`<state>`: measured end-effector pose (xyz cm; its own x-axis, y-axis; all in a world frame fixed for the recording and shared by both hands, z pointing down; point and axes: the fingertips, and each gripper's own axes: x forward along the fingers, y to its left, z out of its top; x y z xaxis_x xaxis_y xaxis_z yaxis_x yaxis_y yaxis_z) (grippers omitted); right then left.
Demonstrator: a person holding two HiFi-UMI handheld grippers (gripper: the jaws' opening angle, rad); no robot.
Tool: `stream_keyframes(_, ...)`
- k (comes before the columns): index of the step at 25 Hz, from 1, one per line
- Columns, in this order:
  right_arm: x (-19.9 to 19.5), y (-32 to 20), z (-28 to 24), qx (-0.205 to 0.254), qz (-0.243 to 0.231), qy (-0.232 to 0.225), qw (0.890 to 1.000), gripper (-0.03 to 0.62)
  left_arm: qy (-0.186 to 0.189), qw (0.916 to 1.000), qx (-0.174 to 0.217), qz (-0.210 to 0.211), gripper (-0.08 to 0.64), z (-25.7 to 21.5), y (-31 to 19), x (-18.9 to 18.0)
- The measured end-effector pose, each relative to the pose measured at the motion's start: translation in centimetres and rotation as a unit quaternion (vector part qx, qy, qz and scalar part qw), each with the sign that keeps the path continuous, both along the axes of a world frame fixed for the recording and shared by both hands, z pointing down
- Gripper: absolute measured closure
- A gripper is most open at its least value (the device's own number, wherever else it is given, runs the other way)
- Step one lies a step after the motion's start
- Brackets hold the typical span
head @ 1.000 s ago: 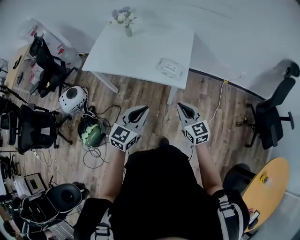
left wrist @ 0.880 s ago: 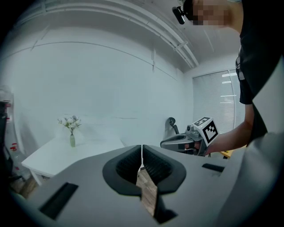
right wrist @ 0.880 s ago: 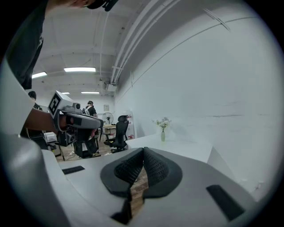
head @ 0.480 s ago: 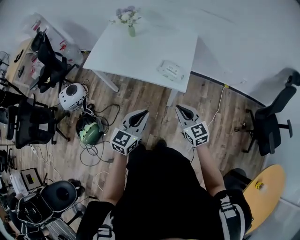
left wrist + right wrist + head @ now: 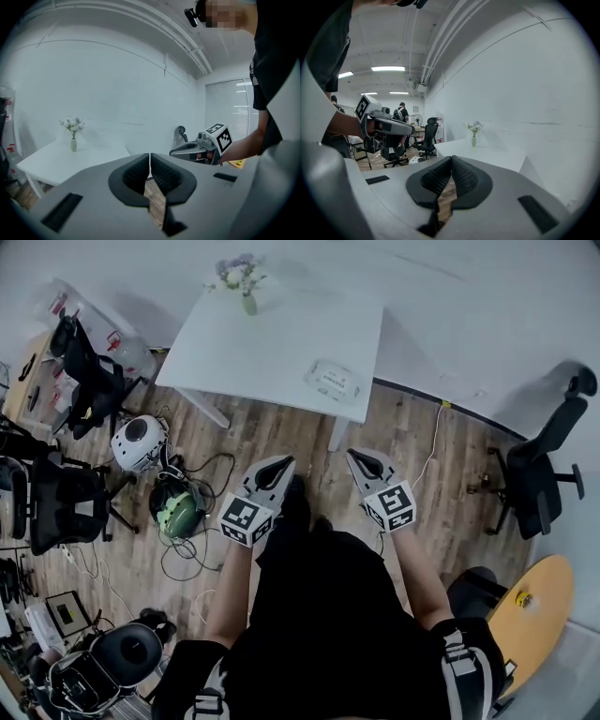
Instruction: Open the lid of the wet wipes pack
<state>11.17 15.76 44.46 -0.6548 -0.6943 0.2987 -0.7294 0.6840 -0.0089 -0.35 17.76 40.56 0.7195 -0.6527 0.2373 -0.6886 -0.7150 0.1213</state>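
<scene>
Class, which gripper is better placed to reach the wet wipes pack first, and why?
Right, narrowly. The wet wipes pack lies by the right front corner of the table, closer to the right gripper than the left gripper. Both are shut, empty, away from it.

Bright even ceiling light, soft shadows, strong fisheye edges, sharp focus.
</scene>
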Motion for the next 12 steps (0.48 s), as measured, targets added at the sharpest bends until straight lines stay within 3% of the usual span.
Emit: stream_keyframes(12, 2.4, -5.4, -0.4, 0.001, 0.065, 0.002, 0.998, 0.575, 0.006, 0.9981, -0.005, 0.061, 0.531, 0.1, -7.7, 1.4)
